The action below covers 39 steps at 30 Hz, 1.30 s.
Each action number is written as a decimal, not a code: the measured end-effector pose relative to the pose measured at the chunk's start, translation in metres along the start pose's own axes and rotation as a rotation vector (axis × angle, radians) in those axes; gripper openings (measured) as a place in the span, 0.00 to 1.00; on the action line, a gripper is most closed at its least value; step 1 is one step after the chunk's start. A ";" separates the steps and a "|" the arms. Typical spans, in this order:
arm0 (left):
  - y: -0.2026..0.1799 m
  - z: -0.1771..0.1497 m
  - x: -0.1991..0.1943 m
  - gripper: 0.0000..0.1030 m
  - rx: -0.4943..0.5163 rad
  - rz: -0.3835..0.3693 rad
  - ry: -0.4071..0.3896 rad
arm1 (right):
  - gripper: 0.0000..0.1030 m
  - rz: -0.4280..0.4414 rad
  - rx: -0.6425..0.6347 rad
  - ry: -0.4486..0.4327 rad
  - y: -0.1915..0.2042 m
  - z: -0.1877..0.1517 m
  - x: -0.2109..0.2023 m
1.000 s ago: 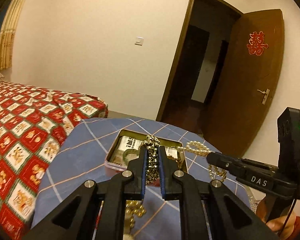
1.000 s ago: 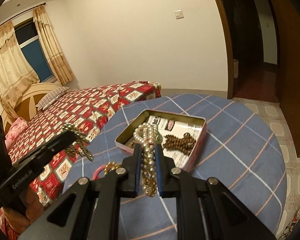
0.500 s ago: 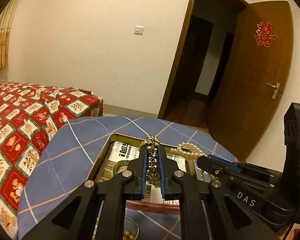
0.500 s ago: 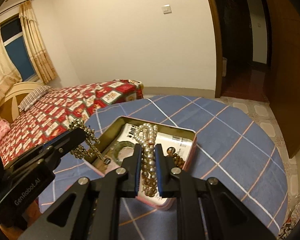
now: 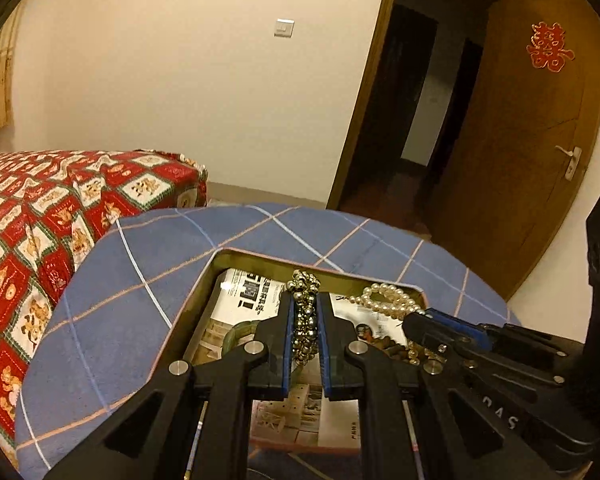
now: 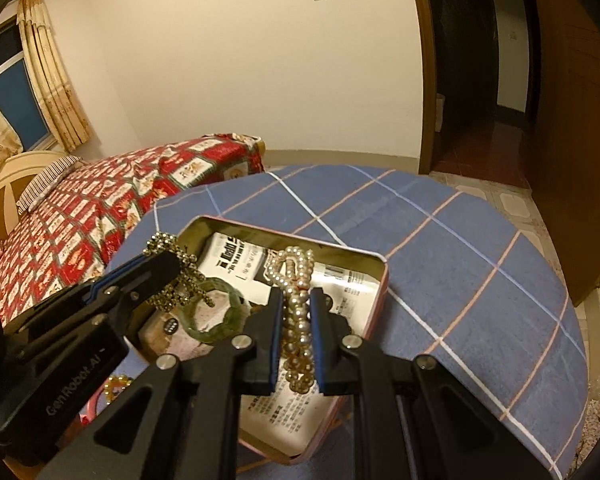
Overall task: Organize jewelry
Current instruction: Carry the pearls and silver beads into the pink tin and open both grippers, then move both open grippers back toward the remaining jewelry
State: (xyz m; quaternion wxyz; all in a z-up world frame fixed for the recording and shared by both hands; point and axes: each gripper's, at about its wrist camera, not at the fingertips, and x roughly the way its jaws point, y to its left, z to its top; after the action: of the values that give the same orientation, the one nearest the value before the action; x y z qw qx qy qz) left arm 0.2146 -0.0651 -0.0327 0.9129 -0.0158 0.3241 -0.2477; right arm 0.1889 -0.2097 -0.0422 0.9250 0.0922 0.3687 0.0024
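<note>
Pearl strand [image 6: 298, 312] and brassy bead chain [image 5: 305, 312] hang over open tin [image 6: 374, 276]

- Table [image 6: 480, 280] right of and beyond the tin [image 6: 374, 292]: bare cloth, free passage.
- Tin interior: green bangle [image 6: 224, 320] at left obstructs.
- Bed [image 6: 100, 216] borders the table's far left.

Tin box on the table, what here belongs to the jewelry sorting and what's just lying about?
In the job:
tin box
pearl strand in right tongs
gold bead strand in left tongs
green bangle in the box

Lying about:
bed
door
light switch
</note>
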 end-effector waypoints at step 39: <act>0.004 -0.032 -0.067 0.69 -0.023 0.201 -0.024 | 0.55 -0.025 -0.028 -0.062 0.029 -0.025 -0.056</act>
State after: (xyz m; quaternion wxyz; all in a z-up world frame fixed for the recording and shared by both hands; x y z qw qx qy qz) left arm 0.1527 -0.0263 -0.0197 0.9367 0.0031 0.3158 -0.1510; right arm 0.1334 -0.1813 -0.0166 0.9371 0.0746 0.3409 -0.0068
